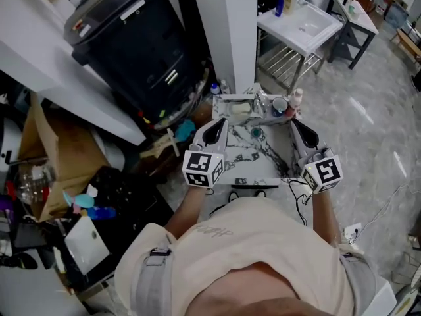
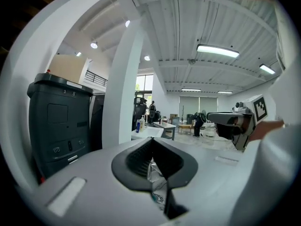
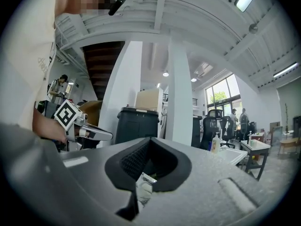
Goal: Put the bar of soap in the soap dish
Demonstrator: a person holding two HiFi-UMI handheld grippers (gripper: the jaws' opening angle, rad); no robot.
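Over a small marble-patterned table (image 1: 247,166), the person holds both grippers level and side by side. My left gripper (image 1: 217,127) is above the table's left side and my right gripper (image 1: 299,127) above its right edge. In its own view the left gripper (image 2: 151,140) has its jaws shut tip to tip with nothing between them. The right gripper (image 3: 150,139) looks the same, shut and empty. At the table's far end a white rectangular dish (image 1: 231,99) holds a pale block that looks like the soap bar (image 1: 241,108). Neither gripper touches it.
Small bottles and a cup (image 1: 281,105) stand at the table's far right. A large black bin (image 1: 138,45) and a white column (image 1: 223,25) rise behind the table. A white sink stand (image 1: 306,22) is further back. Cardboard and clutter (image 1: 59,170) crowd the floor on the left.
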